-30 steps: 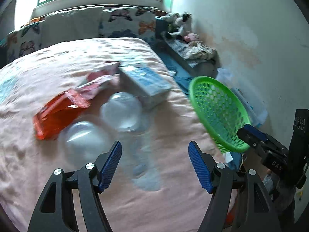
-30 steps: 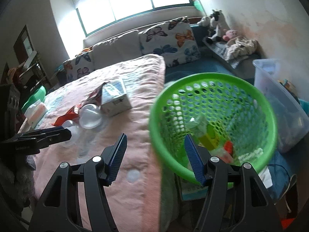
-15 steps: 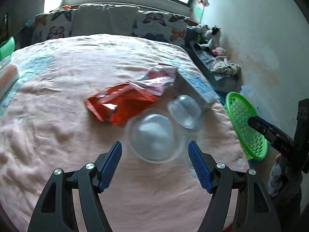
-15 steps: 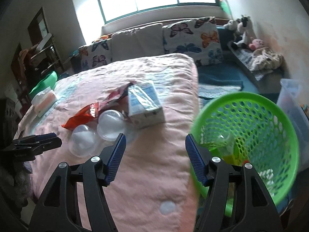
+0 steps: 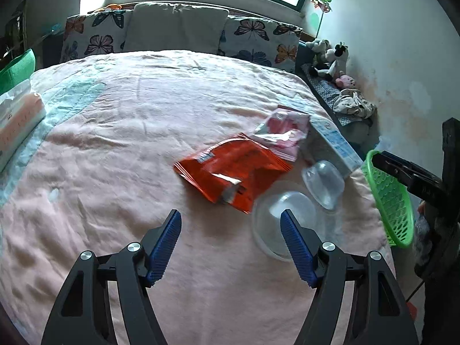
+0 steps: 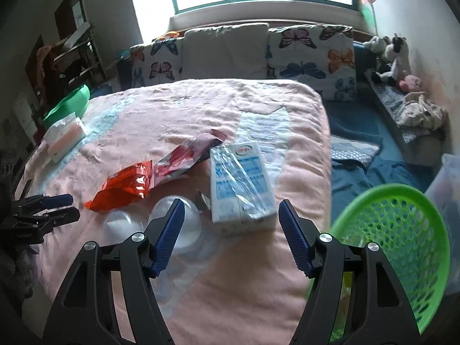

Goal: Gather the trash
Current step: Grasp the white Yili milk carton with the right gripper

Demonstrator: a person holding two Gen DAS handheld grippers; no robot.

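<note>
On the pink bed lie an orange snack bag (image 5: 230, 172) (image 6: 123, 187), a pink wrapper (image 5: 283, 133) (image 6: 187, 152), a white and blue carton (image 5: 333, 143) (image 6: 240, 187) and two clear plastic cups (image 5: 283, 224) (image 5: 323, 182) (image 6: 123, 225) (image 6: 184, 224). My left gripper (image 5: 231, 244) is open and empty above the bed, just near of the orange bag. My right gripper (image 6: 230, 235) is open and empty, hovering near the carton. A green mesh basket (image 6: 402, 247) (image 5: 388, 198) hangs off the bed's right side.
Butterfly pillows (image 6: 310, 54) line the bed's head. A tissue pack (image 5: 17, 120) (image 6: 64, 138) and a green bowl (image 6: 67, 105) sit at the left edge. Stuffed toys (image 5: 330, 57) and clothes lie on a bench by the right wall. A clear bin (image 6: 448, 184) stands behind the basket.
Both grippers swung left, away from the basket and over the bed. The trash pile now sits right of the left gripper, and the carton is centred before the right gripper.
</note>
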